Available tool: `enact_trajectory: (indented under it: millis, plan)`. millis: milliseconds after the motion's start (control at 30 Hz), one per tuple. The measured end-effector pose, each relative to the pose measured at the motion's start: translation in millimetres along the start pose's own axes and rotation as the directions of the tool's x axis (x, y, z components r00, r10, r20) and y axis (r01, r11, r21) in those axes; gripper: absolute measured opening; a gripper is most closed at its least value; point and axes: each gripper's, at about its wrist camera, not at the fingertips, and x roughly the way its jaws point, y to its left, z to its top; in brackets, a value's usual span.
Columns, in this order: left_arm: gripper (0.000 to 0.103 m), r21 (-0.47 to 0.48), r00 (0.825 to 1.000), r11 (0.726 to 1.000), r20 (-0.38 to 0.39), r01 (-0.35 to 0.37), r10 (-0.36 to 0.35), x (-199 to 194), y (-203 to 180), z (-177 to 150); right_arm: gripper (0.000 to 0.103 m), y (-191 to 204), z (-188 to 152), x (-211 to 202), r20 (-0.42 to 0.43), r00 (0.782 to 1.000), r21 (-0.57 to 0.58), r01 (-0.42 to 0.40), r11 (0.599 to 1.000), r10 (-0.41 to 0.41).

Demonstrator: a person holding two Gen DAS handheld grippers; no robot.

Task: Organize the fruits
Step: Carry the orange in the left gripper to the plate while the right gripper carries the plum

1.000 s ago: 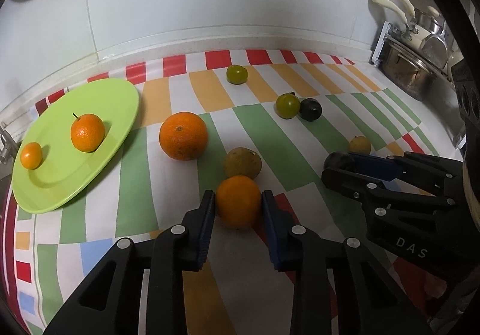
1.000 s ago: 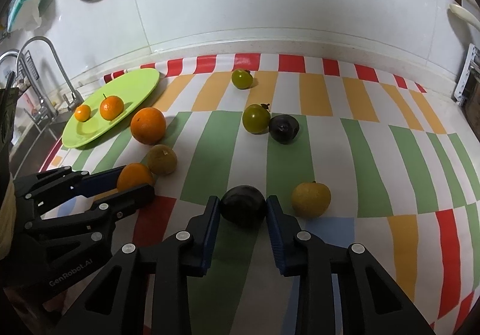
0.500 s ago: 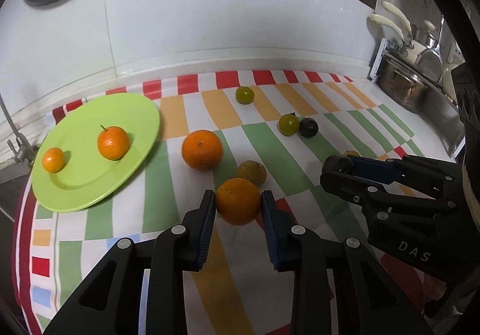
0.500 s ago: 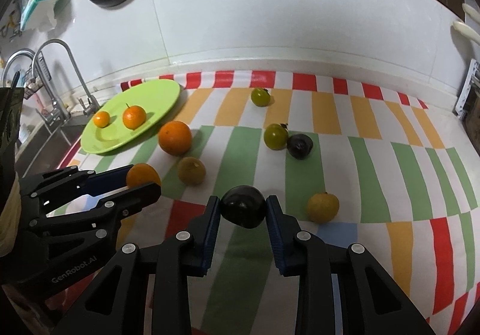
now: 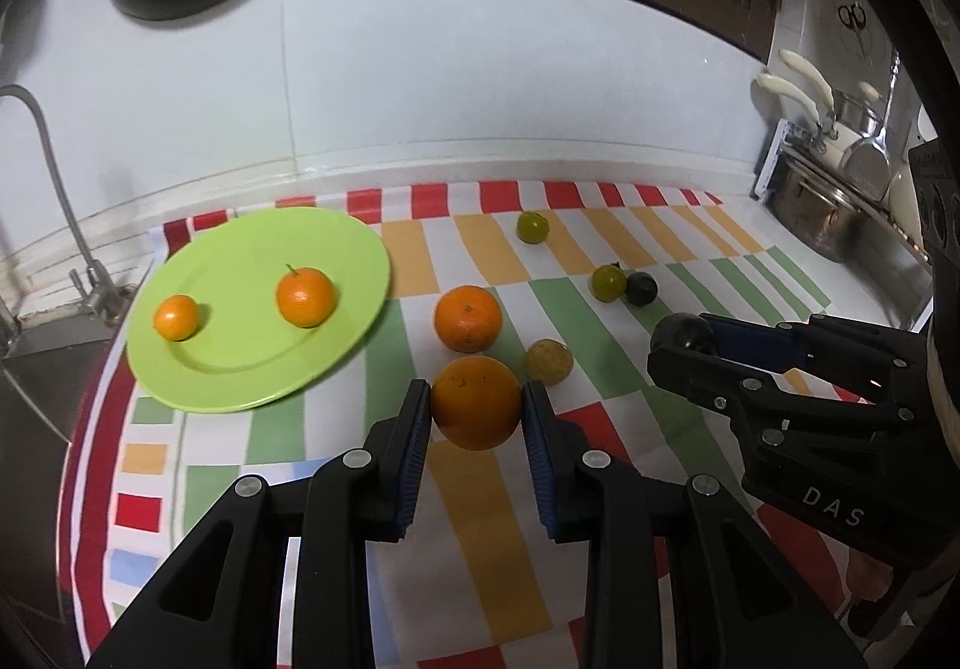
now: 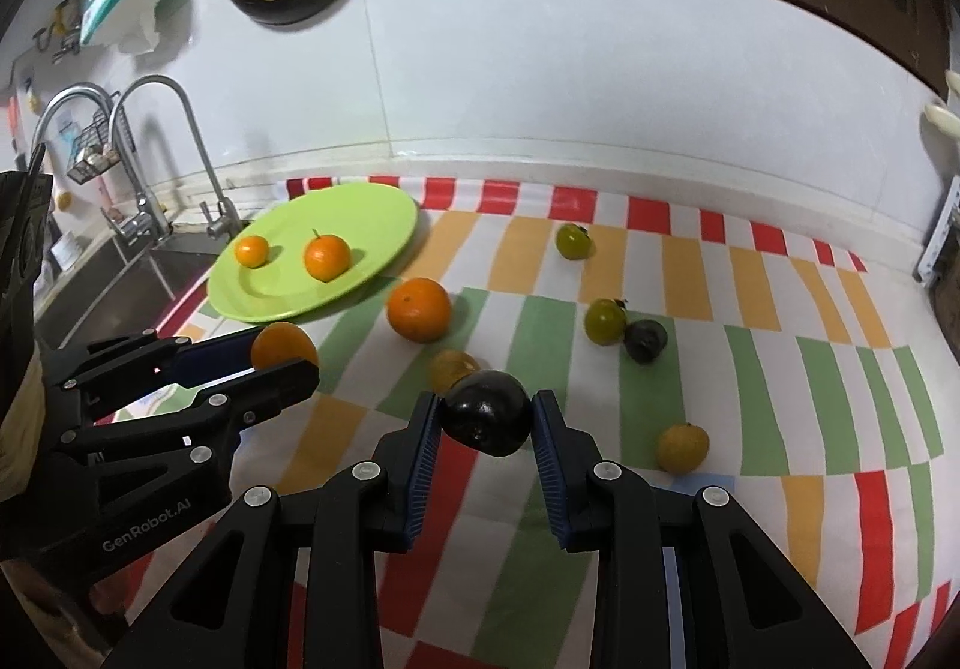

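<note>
Pinching one orange (image 5: 476,402), left jaws; right jaws pinch one glossy black plum (image 6: 486,413); two mandarins (image 5: 305,296) on round green plate (image 5: 240,369).

left gripper (image 5: 477,405): now raised off the striped cloth (image 5: 600,369), orange (image 5: 476,402) lifted with it | right gripper (image 6: 486,417): likewise raised, dark plum (image 6: 486,413) lifted clear | both views: wider than a second ago, sink tap (image 6: 180,129) newly visible

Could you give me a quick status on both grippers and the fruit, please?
Left gripper shut on orange. Right gripper shut on dark fruit. Plate holds two. Path clear.
</note>
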Motion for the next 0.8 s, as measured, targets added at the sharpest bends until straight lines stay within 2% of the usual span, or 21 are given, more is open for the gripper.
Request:
enact_trajectory:
  millis: [300, 800]
  plan:
    - [0.030, -0.026, 0.997, 0.998, 0.047, -0.056, 0.057, -25.3, 20.8, 0.7, 0.032, 26.5, 11.4, -9.6, 0.037, 0.999, -0.060, -0.027, 0.998, 0.029]
    - [0.030, -0.077, 0.979, 0.984, 0.109, -0.162, 0.170, -47.6, 60.8, 7.9, 0.032, 69.0, 42.1, -6.1, 0.092, 0.988, -0.158, -0.106, 0.982, 0.122]
